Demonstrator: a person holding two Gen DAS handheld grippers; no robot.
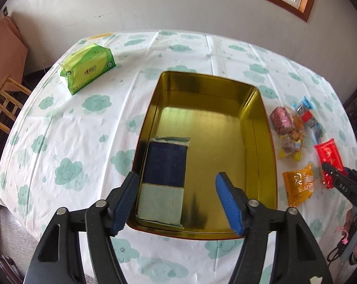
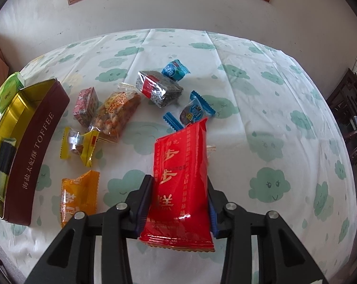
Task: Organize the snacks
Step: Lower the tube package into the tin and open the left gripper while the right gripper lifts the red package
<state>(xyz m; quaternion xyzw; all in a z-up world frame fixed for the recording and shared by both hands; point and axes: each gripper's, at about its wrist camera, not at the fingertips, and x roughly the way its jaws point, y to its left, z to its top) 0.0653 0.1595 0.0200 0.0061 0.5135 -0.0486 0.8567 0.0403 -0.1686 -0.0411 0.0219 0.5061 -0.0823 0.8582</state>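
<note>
Left gripper [image 1: 177, 198]: jaws apart, nothing between them, above the near end of the tin.
Right gripper [image 2: 179, 201]: jaws clamped on the red packet [image 2: 182, 177].
Tin [image 1: 261, 118]: open, gold inside, on the cloud-pattern tablecloth [image 1: 83, 130].
Dark blue packet [image 1: 165, 163]: lies inside the tin, near-left corner.
Other snacks [image 2: 114, 113]: loose on the cloth, right of the tin.
Green tissue pack [image 1: 88, 67]: far left.
</note>
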